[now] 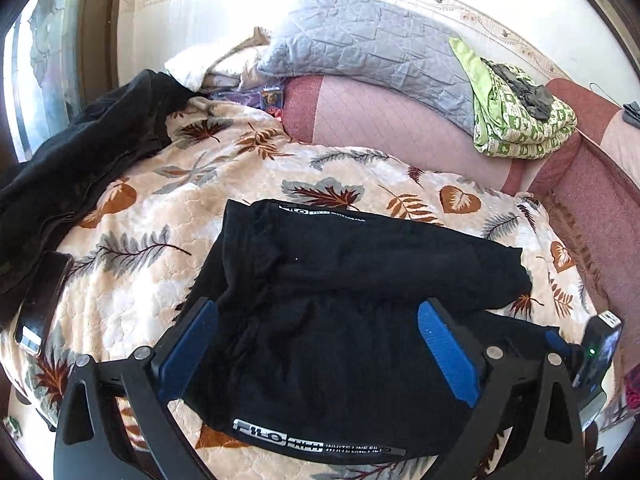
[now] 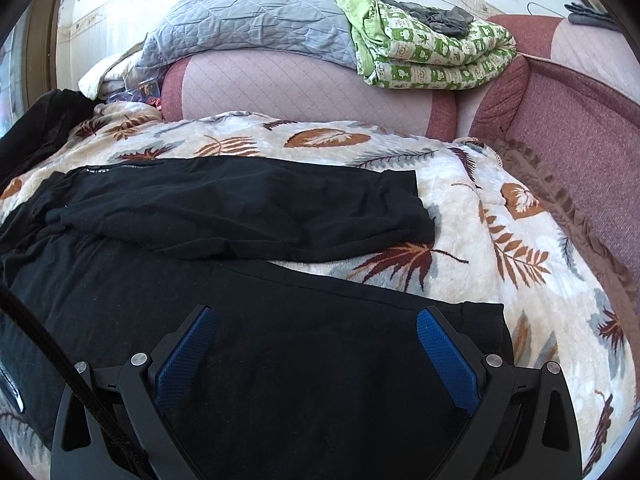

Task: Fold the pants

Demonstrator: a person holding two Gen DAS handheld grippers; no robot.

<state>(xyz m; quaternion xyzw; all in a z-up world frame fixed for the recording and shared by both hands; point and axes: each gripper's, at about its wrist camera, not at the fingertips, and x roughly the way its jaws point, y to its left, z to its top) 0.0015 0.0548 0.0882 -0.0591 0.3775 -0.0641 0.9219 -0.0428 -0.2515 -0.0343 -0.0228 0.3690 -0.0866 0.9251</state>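
1. 1 pair of black pants (image 1: pixel 320 320) is lying on the leaf-print blanket (image 1: pixel 132 288), 2 legs pointing toward 3 o'clock.
2. The left hand-held gripper (image 1: pixel 316 344) is hovering spread apart.
3. The right hand-held gripper (image 2: pixel 316 344) is hovering apart too.
4. 1 green quilt (image 2: pixel 432 56) is sitting at 1 o'clock.

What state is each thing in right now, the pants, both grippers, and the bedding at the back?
Black pants: spread on the leaf blanket, legs apart, not yet folded.
Left gripper: open over the waistband end, holding nothing.
Right gripper: open over the nearer leg, holding nothing.
Green quilt: folded.
Grey quilt: lying rumpled.
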